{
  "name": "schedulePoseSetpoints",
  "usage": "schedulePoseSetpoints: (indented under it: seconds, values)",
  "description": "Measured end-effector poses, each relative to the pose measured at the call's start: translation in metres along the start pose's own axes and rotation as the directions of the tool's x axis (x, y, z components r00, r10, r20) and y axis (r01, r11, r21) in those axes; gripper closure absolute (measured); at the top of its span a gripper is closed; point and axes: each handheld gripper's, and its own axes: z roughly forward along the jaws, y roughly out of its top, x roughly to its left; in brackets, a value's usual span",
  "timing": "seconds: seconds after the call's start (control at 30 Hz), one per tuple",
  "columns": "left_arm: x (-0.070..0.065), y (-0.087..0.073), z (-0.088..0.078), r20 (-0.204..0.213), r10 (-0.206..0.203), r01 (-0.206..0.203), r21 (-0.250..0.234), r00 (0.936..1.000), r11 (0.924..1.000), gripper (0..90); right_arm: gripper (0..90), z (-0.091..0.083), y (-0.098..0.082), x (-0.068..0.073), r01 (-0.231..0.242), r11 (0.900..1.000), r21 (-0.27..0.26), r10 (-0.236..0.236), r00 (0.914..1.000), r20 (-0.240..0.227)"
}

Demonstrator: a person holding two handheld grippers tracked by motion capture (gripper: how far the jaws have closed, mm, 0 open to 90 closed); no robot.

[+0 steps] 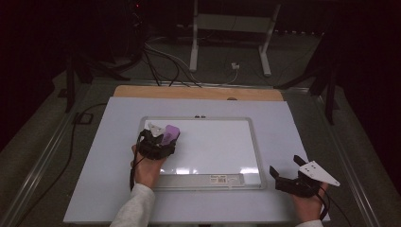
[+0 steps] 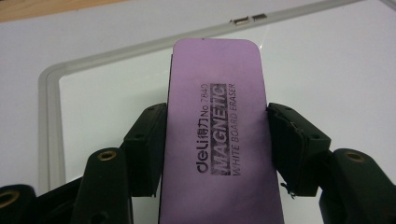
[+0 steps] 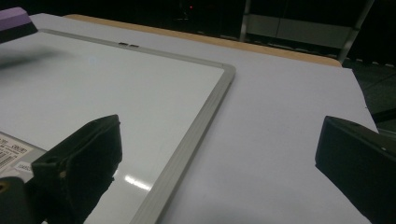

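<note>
A purple whiteboard eraser (image 2: 218, 135) with black print is clamped between the jaws of my left gripper (image 1: 161, 137). It sits over the upper left part of the whiteboard (image 1: 213, 151); the eraser (image 1: 170, 134) pokes out ahead of the hand. The board's grey frame (image 2: 51, 79) curves round its near corner. My right gripper (image 1: 283, 172) rests off the board's lower right corner on the white table cover, jaws wide apart with nothing between them. In the right gripper view the eraser (image 3: 14, 21) shows at the far left, over the board (image 3: 102, 88).
A label strip (image 1: 227, 179) runs along the board's near edge. The white cover (image 1: 302, 127) surrounds the board, with a wooden table edge (image 1: 198, 92) behind it. Beyond it lie cables (image 1: 161, 61) and a white stand's legs (image 1: 265, 52) on the floor.
</note>
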Motion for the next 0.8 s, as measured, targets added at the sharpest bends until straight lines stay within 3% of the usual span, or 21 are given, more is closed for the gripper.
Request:
schedulePoseSetpoints:
  seconds: [0.4, 0.8]
  values:
    - [0.009, -0.026, -0.016, 0.000, -0.019, 0.019, 0.018, 0.9998, 0.9997, 41.9, 0.9, 0.001, 0.000, 0.001, 0.003, 1.000, 0.001, -0.003, 1.0000, -0.002]
    - [0.008, -0.051, -0.031, 0.002, -0.012, 0.012, 0.045, 0.9999, 0.9989, 41.9, 0.9, 0.001, 0.000, 0.002, 0.001, 1.000, 0.001, -0.001, 1.0000, -0.002]
